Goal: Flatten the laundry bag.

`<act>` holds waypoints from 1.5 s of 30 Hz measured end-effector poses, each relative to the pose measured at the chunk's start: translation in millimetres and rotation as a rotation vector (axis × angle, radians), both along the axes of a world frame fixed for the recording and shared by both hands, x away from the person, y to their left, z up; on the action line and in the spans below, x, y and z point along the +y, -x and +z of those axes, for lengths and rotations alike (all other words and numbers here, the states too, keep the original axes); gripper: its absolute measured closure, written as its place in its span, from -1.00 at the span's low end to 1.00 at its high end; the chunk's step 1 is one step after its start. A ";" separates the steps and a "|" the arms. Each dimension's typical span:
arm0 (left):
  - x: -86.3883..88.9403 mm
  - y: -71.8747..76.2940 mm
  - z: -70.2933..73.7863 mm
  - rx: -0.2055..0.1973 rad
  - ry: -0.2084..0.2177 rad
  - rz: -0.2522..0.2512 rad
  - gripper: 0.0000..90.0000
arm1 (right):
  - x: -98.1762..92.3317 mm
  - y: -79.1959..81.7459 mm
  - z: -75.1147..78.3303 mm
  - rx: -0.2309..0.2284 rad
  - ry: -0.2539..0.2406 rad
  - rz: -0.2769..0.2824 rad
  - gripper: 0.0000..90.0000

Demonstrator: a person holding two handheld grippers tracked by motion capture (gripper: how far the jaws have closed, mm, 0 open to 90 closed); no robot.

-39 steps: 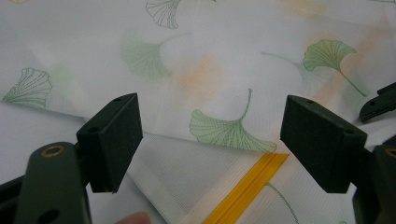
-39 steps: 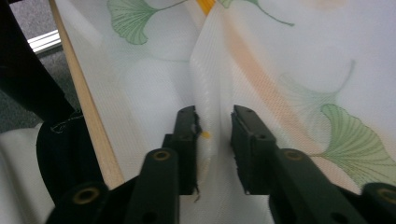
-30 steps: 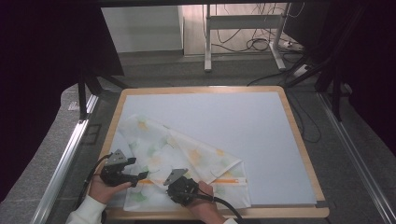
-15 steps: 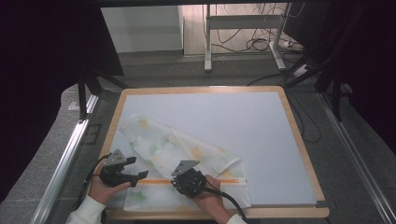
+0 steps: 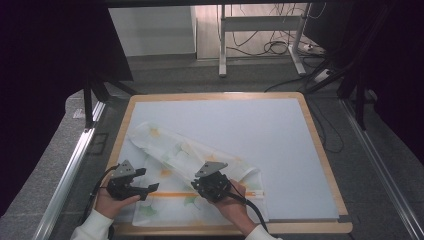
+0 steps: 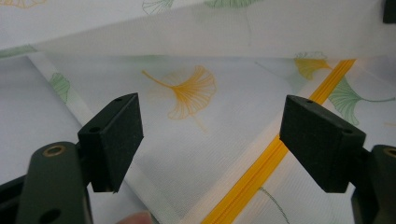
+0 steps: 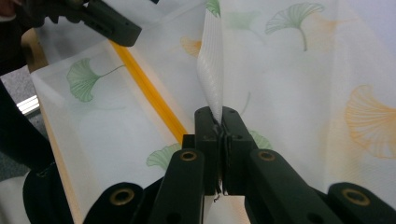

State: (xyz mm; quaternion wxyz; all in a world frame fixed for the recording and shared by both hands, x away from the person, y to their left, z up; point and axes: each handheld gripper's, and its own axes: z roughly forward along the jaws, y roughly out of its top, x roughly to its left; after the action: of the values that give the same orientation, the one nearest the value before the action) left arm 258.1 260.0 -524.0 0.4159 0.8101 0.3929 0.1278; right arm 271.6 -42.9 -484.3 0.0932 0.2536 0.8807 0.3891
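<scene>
A white mesh cloth (image 5: 186, 152) printed with ginkgo leaves, with an orange zipper (image 5: 175, 194), lies on the near left part of the white board (image 5: 280, 135). My right gripper (image 5: 201, 184) is shut on a raised fold of the cloth (image 7: 211, 70), pinched between the pads at the gripper's tip (image 7: 218, 122). The zipper (image 7: 144, 86) runs just left of that fold. My left gripper (image 5: 149, 180) stands open low over the cloth (image 6: 187, 93). Between its fingers (image 6: 210, 121) is only flat fabric, and the zipper (image 6: 280, 149) passes by its right pad.
The board has a wooden frame (image 5: 314, 140), and the cloth reaches close to its near edge. A metal rail (image 5: 70, 170) runs along the left. Table legs and cables (image 5: 270, 47) stand on the floor beyond the board.
My right gripper has moved right and risen a little, drawing the pinched fold of cloth up with it. The left gripper has stayed where it was, still open.
</scene>
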 end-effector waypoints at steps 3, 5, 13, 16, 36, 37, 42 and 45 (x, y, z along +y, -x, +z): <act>-0.1 -0.1 -0.1 0.000 -0.003 0.000 -0.53 | -5.0 -2.4 4.3 -0.006 -0.015 -0.015 0.92; -0.3 -0.4 -0.5 0.001 -0.006 0.000 -0.53 | -10.1 -5.0 9.6 -0.016 -0.028 -0.027 0.92; -1.2 -1.0 -1.9 0.008 -0.013 -0.003 -0.53 | -24.2 -14.5 20.2 -0.038 -0.057 -0.067 0.93; -1.5 -1.3 -2.4 0.008 -0.017 -0.005 -0.53 | -29.8 -19.5 23.6 -0.041 -0.071 -0.081 0.93; -2.6 -2.3 -3.6 0.012 -0.028 -0.008 -0.53 | -51.9 -49.8 27.3 -0.057 -0.105 -0.155 0.93; -2.6 -2.2 -3.5 0.012 -0.026 -0.007 -0.53 | -52.7 -51.4 27.6 -0.058 -0.106 -0.157 0.93; -2.8 -2.6 -3.8 0.011 -0.030 -0.010 -0.53 | -56.8 -57.8 27.4 -0.055 -0.112 -0.170 0.93; -2.8 -2.6 -3.8 0.011 -0.031 -0.010 -0.53 | -60.3 -61.2 27.2 -0.052 -0.116 -0.181 0.93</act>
State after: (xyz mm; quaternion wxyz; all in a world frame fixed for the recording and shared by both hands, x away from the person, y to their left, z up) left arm 260.7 257.2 -527.9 0.4019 0.8191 0.3891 0.1273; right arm 332.8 -103.2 -457.1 0.1362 0.3270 0.8274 0.4359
